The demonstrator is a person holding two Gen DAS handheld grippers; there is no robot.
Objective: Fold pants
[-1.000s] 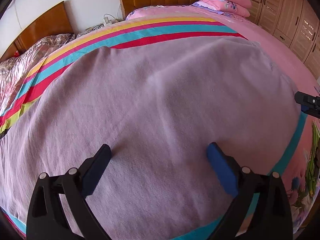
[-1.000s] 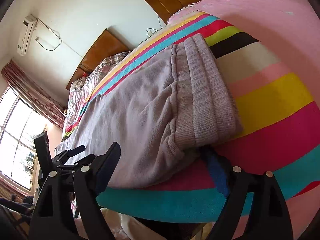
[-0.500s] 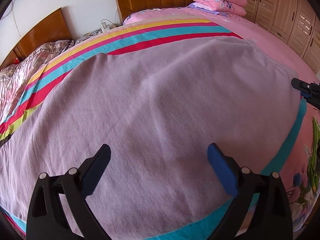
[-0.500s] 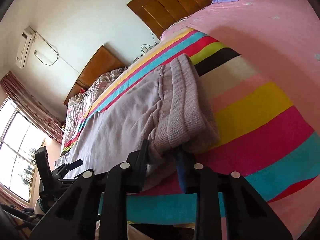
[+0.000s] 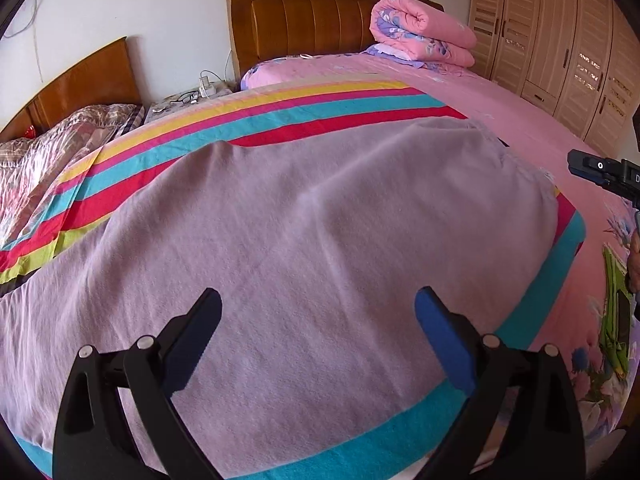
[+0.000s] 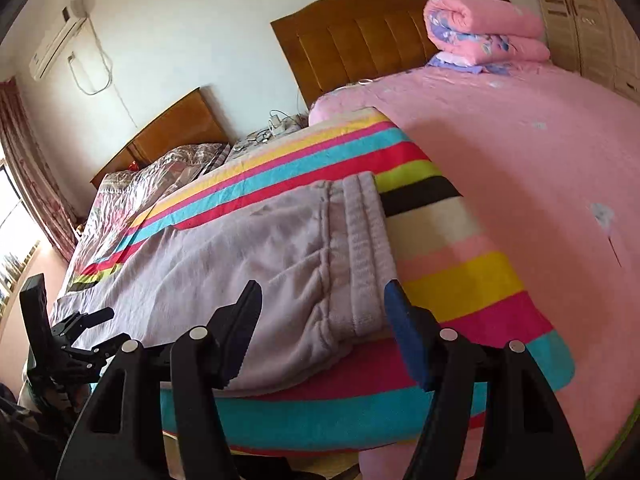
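The left gripper point(image 5: 316, 320) hangs with its fingers spread wide, nothing between them, over the lilac pants point(image 5: 304, 240), which lie flat just beyond the tips. The right gripper point(image 6: 322, 302) has its jaws opening; the ribbed waistband point(image 6: 366, 248) sits in the gap just past the fingertips, and neither pad presses it (a small clearance shows on both sides). Under the pants lies a striped blanket point(image 6: 460, 276), reaching beyond the right finger. Farther off come the pink bedspread point(image 6: 520, 152), a rolled pink quilt point(image 6: 484, 26) and the wooden headboard point(image 6: 360, 40).
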